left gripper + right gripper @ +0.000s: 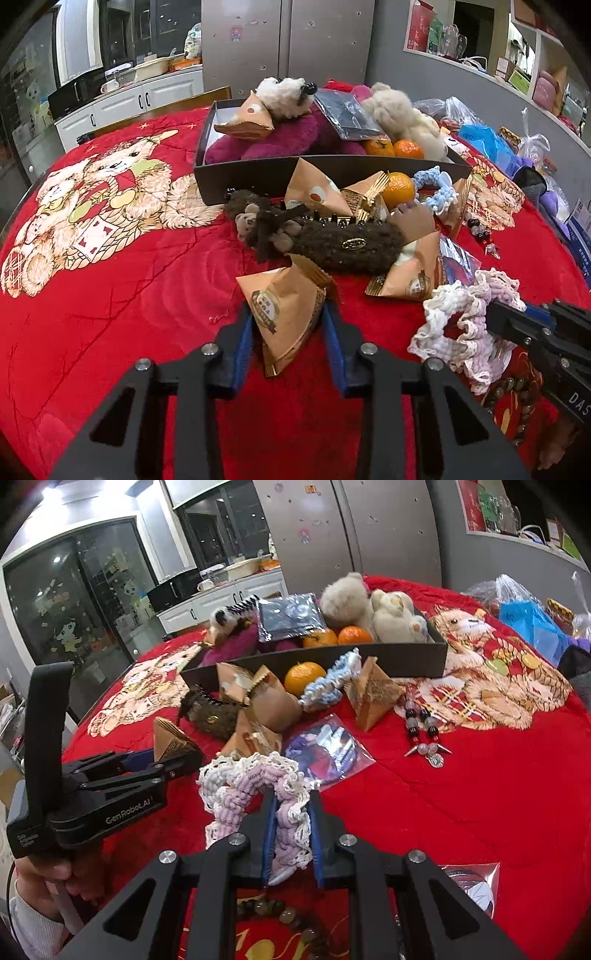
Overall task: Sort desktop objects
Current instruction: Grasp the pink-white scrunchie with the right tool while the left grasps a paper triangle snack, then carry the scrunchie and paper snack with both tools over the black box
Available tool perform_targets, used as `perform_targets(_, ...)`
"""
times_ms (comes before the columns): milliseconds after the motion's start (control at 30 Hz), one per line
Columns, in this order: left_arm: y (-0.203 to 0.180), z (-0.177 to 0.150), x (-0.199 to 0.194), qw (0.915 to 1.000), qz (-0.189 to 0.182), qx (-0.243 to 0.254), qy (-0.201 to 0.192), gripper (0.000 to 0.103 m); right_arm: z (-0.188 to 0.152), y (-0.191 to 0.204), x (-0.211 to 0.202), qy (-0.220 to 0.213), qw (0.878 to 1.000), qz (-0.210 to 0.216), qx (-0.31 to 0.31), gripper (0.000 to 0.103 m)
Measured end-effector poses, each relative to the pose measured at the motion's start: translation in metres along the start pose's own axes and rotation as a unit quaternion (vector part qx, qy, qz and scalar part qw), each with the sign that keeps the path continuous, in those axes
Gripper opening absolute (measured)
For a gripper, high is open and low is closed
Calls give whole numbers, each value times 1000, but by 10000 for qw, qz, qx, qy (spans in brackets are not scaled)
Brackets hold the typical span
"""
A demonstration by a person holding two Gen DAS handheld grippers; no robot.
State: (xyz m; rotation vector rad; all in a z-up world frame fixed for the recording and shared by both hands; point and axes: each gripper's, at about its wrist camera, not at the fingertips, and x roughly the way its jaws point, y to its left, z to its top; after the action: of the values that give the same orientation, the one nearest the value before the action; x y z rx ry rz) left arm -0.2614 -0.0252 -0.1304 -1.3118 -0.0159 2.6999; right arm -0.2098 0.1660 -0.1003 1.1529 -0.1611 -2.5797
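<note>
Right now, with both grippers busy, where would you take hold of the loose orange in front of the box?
Grip the loose orange across its widest middle, coming from above. It is round and hemmed in: a kraft packet on one side, the blue knitted ring on the other, the box wall behind. Only its top looks free.

Both wrist views face the box (325, 166) closely.
</note>
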Motion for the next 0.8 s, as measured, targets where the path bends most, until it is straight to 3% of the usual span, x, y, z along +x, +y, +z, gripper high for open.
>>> perform_targets(267,9,-1,-21,9995,59,-209,-248,35,2,1,-14,-230,9997,91,-9,13)
perform_targets(800,-4,-7,-82,9966,5,-146,-815,35,12,13,-70,-845,9964,40,-81,12)
